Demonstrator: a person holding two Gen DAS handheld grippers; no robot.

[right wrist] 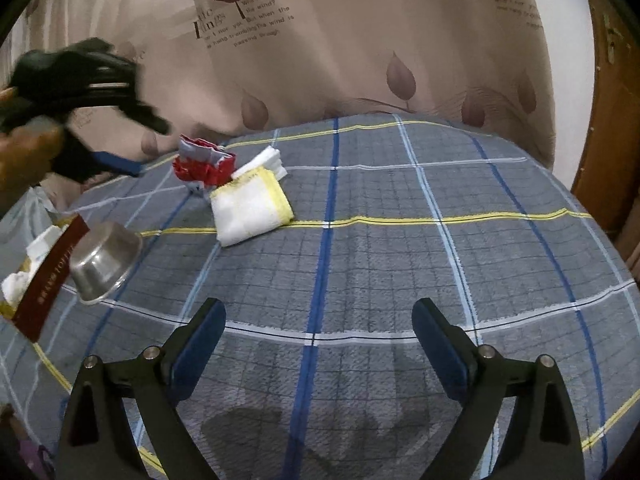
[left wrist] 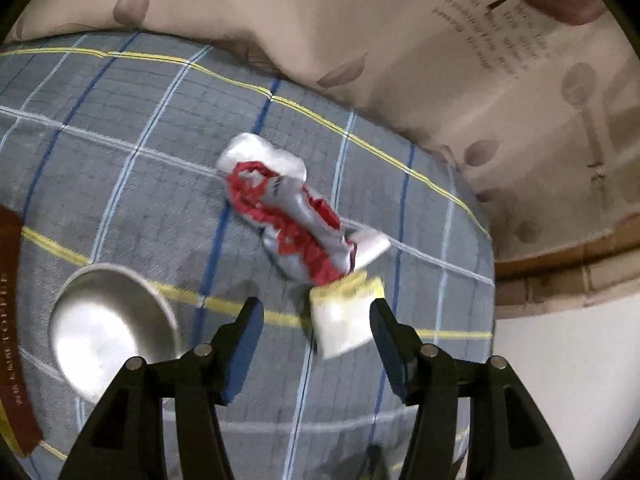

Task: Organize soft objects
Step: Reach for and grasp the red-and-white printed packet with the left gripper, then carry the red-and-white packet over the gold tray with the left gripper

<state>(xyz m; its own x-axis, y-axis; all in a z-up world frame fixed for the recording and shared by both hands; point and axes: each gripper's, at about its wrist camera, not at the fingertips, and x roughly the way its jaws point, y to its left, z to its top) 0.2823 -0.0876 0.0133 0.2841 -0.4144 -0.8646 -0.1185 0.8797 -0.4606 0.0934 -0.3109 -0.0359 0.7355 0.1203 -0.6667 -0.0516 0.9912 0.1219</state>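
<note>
Folded white cloth (right wrist: 250, 210) with a yellow edge lies on the grey checked bedsheet (right wrist: 400, 260); use it as landmark. Crumpled red-and-silver wrapper (right wrist: 202, 164) sits just behind it on the far-left side, touching or nearly so. Small white folded piece (right wrist: 266, 162) lies just behind the cloth too, right of the wrapper, touching the cloth's back edge.

Steel bowl (right wrist: 105, 260), tipped on its side, sits well left of the cloth and nearer the camera, leaning by a dark red box (right wrist: 50, 280). Box holds white soft stuff (right wrist: 16, 280), contents hard to make out.

Left gripper (right wrist: 132, 144) hangs in the air left of the wrapper, above the sheet, blurred; held by a hand (right wrist: 24, 160) at the frame edge. In its own wrist view the left gripper (left wrist: 316, 316) has its fingers spread wide with nothing between them; cloth (left wrist: 346, 316) lies below the gap, close to the right finger, wrapper (left wrist: 292, 220) beyond it. White piece (left wrist: 372, 246) pokes out beside the wrapper. Bowl (left wrist: 108, 328) is to the left of the cloth there, box edge (left wrist: 14, 332) further left. Motion blur on this view.

Right gripper (right wrist: 318, 330) is low over bare sheet, well in front of the cloth, fingers spread apart, empty.

Leaf-print curtain (right wrist: 360, 52) hangs behind the bed, past the wrapper.
</note>
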